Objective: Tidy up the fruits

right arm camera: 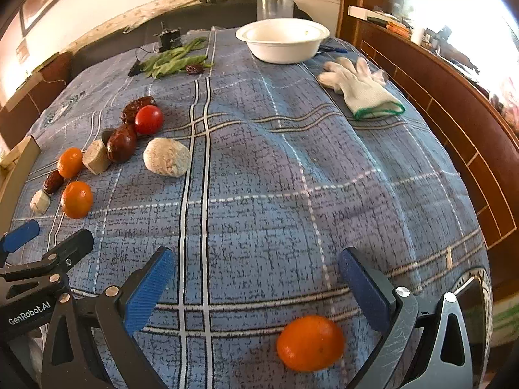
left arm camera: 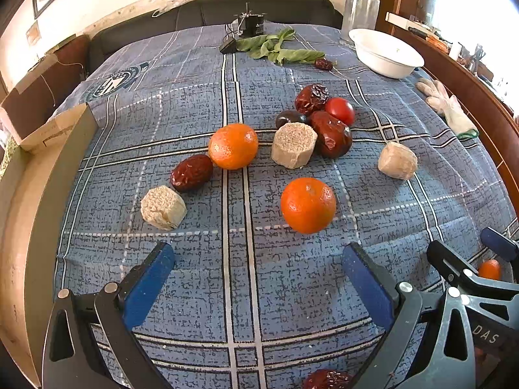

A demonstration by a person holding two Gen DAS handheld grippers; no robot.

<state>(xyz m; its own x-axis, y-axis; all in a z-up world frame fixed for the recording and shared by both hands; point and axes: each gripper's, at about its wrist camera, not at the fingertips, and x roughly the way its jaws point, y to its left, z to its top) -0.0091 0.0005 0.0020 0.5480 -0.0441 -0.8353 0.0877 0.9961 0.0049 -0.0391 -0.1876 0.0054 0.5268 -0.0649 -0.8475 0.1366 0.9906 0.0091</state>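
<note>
Both tools stood wide and held nothing: the left tool (left arm camera: 258,257) hovered just short of a round orange tangerine (left arm camera: 308,205) on the blue plaid cloth (left arm camera: 292,291), while the right tool (right arm camera: 256,264) hung above another orange tangerine (right arm camera: 309,343) lying between its blue fingers (right arm camera: 147,287).

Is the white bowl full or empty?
Empty, as far as it shows. The bowl stands upright, its inside bare white, with no fruit; the near wall hides part of the bottom.
</note>
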